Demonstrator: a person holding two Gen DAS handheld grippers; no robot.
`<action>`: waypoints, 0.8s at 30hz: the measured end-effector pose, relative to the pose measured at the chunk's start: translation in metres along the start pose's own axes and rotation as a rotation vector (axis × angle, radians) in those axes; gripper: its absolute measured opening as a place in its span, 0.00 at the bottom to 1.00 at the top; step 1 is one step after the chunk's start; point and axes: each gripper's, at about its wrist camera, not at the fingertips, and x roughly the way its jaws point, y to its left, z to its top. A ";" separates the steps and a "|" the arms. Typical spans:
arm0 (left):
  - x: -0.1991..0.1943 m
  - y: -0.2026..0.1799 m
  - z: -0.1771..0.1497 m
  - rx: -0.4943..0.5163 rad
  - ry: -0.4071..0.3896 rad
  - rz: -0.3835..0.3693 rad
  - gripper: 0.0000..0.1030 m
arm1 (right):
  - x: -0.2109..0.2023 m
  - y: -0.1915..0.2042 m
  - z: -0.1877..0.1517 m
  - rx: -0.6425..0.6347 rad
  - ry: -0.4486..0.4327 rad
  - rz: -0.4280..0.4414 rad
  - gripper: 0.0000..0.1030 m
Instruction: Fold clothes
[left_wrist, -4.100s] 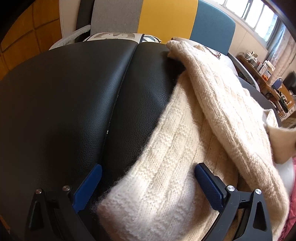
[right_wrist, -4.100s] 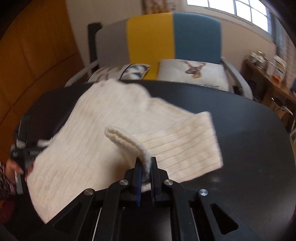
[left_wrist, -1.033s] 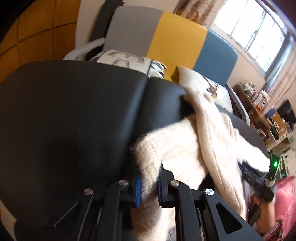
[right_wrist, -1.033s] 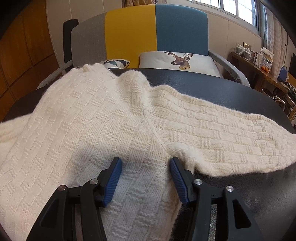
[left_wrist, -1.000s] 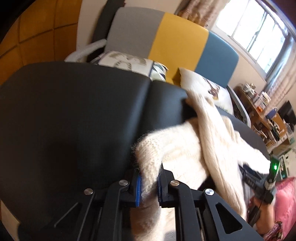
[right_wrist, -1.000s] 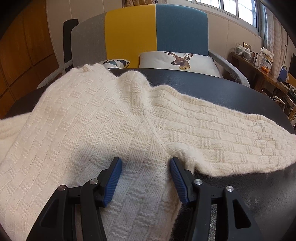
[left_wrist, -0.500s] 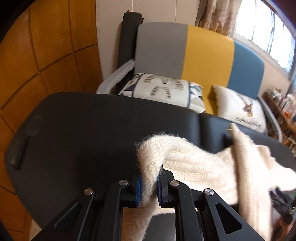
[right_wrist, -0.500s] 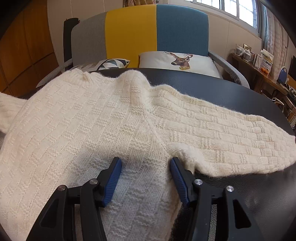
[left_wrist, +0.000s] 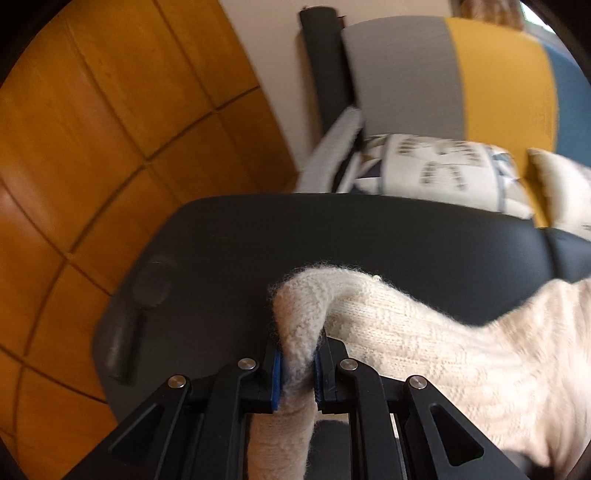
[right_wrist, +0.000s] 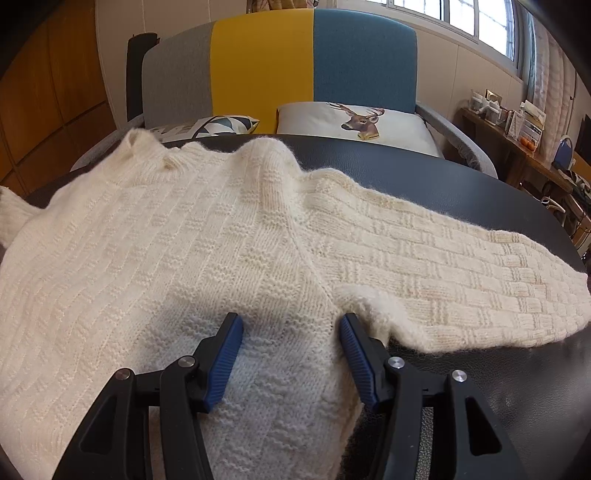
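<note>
Since a second before, the left gripper (left_wrist: 297, 373) had carried its pinch of sweater (right_wrist: 207, 240) out toward the bench's (left_wrist: 229, 251) wood-panelled end, drawing that sleeve (left_wrist: 388, 332) off the body; its fingers (left_wrist: 275, 373) stood clamped on the cream knit, likely to spread it flat; the right gripper (right_wrist: 291, 354) rested on the sweater near the other sleeve's (right_wrist: 443, 266) armpit seam, fingers (right_wrist: 225, 354) apart, gripping nothing, seemingly pinning the cloth; the sweater lay face-up across the black padded bench, basket-weave textured, fuzzy, its far sleeve stretched toward the window side.
</note>
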 end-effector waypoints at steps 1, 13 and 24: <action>0.006 0.003 0.000 -0.005 0.009 0.009 0.13 | 0.000 0.000 0.000 0.000 0.000 -0.001 0.55; 0.048 -0.029 -0.041 0.100 0.152 -0.058 0.26 | -0.001 0.002 0.002 -0.009 0.001 -0.014 0.55; -0.076 0.015 -0.086 -0.128 -0.051 -0.323 0.76 | -0.076 -0.002 0.005 0.053 -0.015 0.202 0.57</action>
